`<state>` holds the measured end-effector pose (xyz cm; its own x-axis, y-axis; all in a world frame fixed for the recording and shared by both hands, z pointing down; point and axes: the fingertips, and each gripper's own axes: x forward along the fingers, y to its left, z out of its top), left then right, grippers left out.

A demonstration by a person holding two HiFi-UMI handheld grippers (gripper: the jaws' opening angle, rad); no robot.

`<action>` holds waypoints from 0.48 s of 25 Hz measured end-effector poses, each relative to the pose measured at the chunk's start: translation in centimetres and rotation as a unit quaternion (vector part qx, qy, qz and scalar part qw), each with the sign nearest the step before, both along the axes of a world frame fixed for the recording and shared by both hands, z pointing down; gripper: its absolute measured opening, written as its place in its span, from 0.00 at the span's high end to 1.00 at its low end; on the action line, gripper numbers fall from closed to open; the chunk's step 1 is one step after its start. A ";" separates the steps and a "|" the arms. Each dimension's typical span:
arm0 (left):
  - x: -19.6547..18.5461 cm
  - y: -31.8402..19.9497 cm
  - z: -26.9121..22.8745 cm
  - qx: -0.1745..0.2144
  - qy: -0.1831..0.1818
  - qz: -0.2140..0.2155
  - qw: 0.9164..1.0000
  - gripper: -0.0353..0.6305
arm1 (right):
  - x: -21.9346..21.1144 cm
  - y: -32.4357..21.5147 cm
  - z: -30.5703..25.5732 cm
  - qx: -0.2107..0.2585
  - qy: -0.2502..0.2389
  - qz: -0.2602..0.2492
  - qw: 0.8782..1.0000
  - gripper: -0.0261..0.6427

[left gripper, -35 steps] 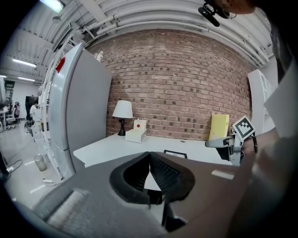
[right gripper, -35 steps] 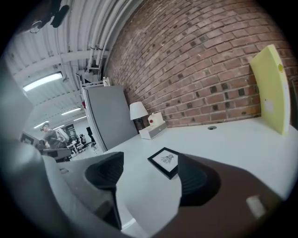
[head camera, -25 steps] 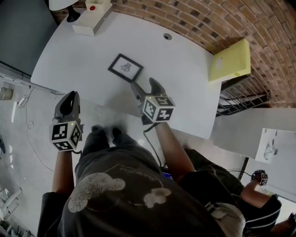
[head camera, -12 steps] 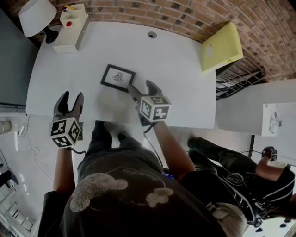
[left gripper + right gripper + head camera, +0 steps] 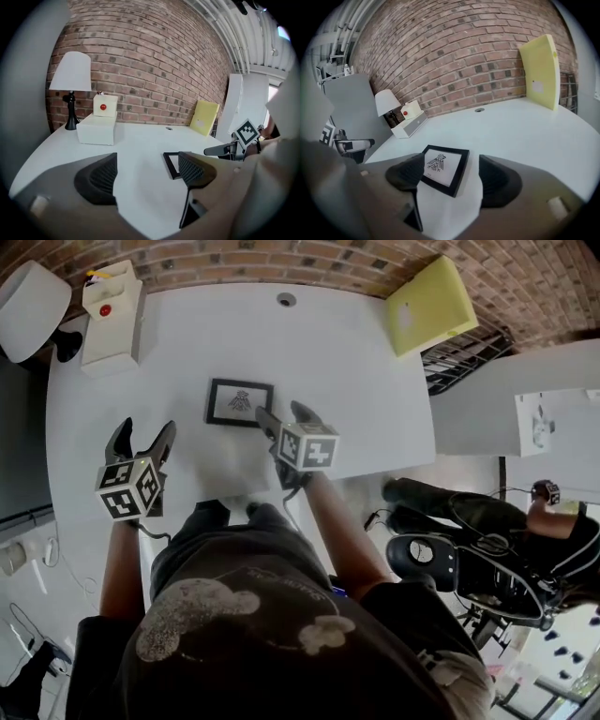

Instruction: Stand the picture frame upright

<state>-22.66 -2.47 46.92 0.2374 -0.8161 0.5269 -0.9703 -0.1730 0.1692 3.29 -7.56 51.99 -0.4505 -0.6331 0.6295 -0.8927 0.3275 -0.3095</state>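
Frame (image 5: 240, 402) lies flat, face up, mid table (image 5: 366, 371), not yet stood up. Right gripper (image 5: 284, 414) sits at its near right corner, jaws apart, with the frame's corner between them and the pads not pressing it. Left gripper (image 5: 142, 434) is apart to the frame's left, jaws wide and just been opening, nothing between. Lamp (image 5: 28, 306) and white box (image 5: 111, 320) far left, yellow board (image 5: 429, 306) far right.

My right gripper (image 5: 451, 180) has its jaws spread apart. The picture frame (image 5: 442, 168) lies flat on the table (image 5: 520, 136) between their tips (contact unclear), nearer the left jaw.
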 end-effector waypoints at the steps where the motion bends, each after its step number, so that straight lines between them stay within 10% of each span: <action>1: -0.4 -0.4 0.2 -0.004 0.000 0.008 1.000 0.35 | -0.2 -0.1 0.3 -0.005 0.004 0.010 1.000 0.43; 12: -1.5 -4.3 2.4 -0.025 0.008 0.087 0.996 0.35 | -0.4 -1.7 3.4 -0.038 0.062 0.095 0.993 0.43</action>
<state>-24.20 -6.78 49.33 0.3816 -0.7345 0.5611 -0.9235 -0.3284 0.1981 2.85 -9.26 55.40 -0.2436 -0.6476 0.7220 -0.9690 0.1303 -0.2101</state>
